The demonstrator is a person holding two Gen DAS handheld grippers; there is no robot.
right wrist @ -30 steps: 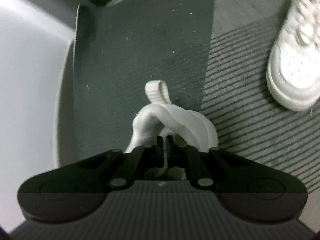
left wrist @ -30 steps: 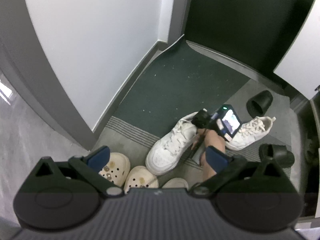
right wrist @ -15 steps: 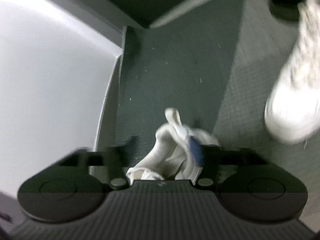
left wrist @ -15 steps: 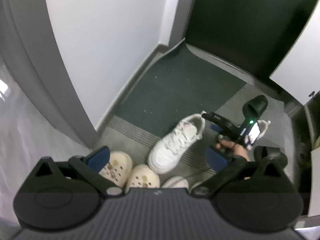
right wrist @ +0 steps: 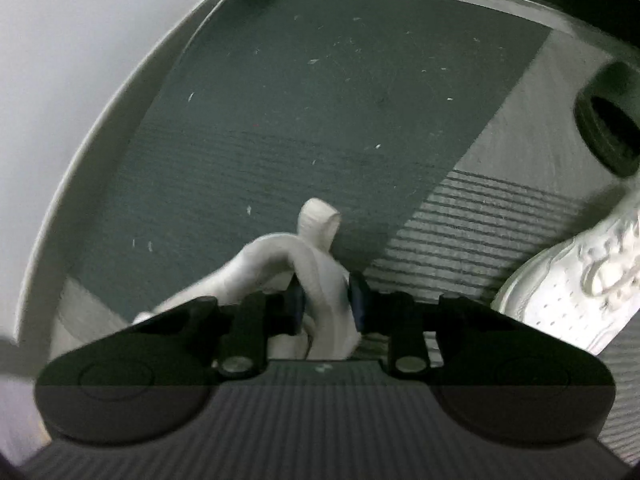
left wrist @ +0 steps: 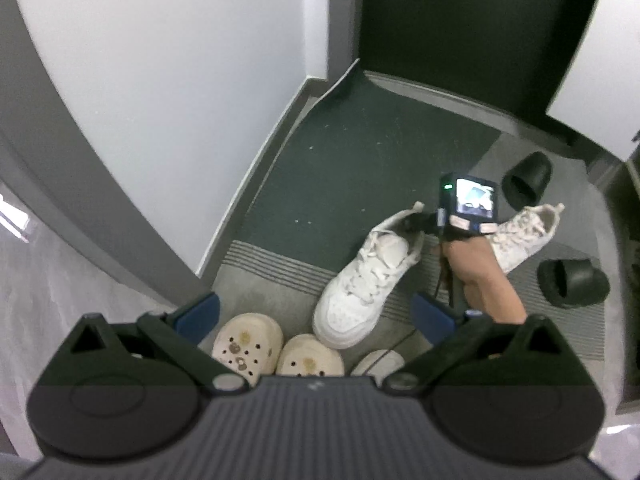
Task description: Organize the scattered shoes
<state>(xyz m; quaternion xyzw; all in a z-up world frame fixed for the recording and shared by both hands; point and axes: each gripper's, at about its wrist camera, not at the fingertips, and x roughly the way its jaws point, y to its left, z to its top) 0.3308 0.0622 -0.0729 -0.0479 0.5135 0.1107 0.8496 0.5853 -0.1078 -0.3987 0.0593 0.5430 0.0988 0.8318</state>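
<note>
R gripper (right wrist: pixel 326 304) back at sneaker (right wrist: pixel 320 276) heel — pads straddling, grip unclear; L gripper (left wrist: pixel 314 312) spread wide.

Entryway corner, dim at the door.
White wall (left wrist: pixel 180 80) meets a dark door (left wrist: pixel 480 20); dark green mat (left wrist: pixel 360 152) covers grey ribbed flooring (left wrist: pixel 276 260).

The left camera looks down from high up, past its fingers (left wrist: pixel 434 316). The right camera sits low, very near the white shoe (right wrist: pixel 320 276). Both see the green mat (left wrist: pixel 360 168).
</note>
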